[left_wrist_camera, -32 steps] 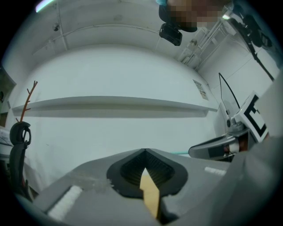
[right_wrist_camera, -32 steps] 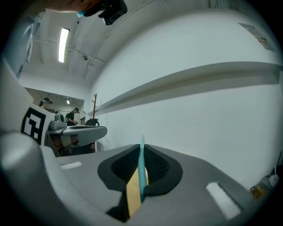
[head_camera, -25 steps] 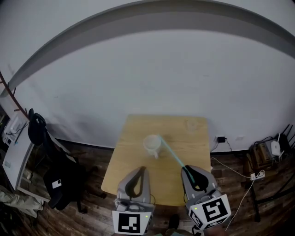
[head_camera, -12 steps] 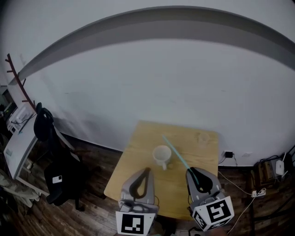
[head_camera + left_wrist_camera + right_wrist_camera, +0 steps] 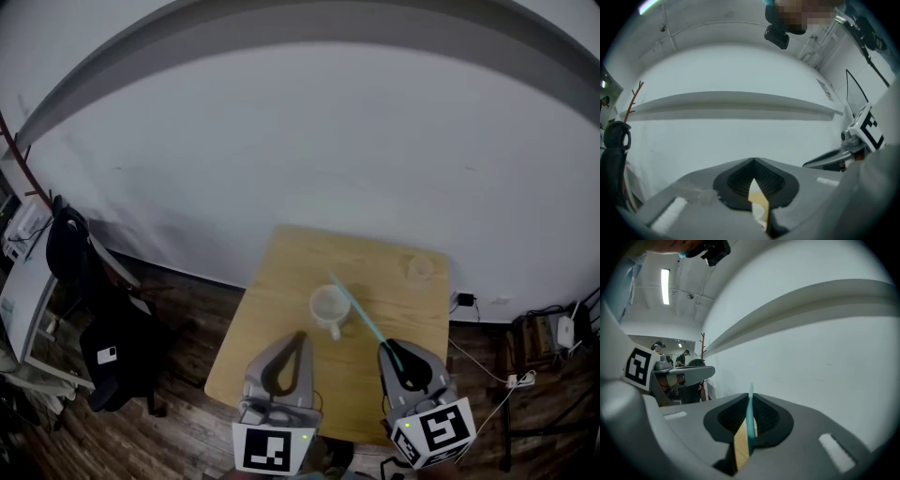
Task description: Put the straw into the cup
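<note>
A white cup (image 5: 328, 307) with a handle stands near the middle of the small wooden table (image 5: 281, 319). My right gripper (image 5: 390, 349) is shut on a thin teal straw (image 5: 360, 315) that slants up and left, its far end above the cup's right rim. In the right gripper view the straw (image 5: 750, 420) stands pinched between the jaws. My left gripper (image 5: 299, 337) is shut and holds nothing, near the table's front edge, just below the cup. In the left gripper view its jaws (image 5: 753, 161) meet, and a sliver of table shows behind.
A clear glass (image 5: 418, 269) sits at the table's back right corner. A dark chair (image 5: 117, 352) and a coat rack (image 5: 28, 169) stand to the left on the wood floor. Cables and a power strip (image 5: 525, 377) lie at the right. A white wall is behind.
The head view has shifted slightly. The cup and table sit a little lower left in the picture than before. The straw stays in the right gripper, still slanting over the cup.
</note>
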Tool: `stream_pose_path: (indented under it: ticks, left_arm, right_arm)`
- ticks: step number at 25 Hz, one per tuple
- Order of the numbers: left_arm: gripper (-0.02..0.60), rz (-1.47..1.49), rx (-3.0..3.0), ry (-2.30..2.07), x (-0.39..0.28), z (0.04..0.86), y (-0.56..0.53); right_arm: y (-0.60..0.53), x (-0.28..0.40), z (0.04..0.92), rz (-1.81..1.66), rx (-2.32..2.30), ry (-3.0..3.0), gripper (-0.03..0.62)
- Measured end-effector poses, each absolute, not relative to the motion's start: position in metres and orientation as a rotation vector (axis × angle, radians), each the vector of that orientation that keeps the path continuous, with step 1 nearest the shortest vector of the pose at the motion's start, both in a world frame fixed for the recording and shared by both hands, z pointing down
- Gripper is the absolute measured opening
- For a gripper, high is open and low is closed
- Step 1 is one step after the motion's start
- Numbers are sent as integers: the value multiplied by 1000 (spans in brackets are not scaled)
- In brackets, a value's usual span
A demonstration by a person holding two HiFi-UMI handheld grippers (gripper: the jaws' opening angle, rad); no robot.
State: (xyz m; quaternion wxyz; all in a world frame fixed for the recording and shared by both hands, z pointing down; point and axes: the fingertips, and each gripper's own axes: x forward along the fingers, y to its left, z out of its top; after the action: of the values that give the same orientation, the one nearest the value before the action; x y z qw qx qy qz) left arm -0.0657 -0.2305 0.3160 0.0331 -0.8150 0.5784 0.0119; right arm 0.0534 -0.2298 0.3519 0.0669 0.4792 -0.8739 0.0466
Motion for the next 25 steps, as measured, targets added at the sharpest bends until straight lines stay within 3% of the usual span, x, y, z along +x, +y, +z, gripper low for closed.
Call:
stream_pose_path:
  ticks: [25]
  left_arm:
    - [17, -99, -2663, 1812, -63, 395, -290]
  right_arm:
    - [-265, 53, 448, 362, 1301, -2493, 37]
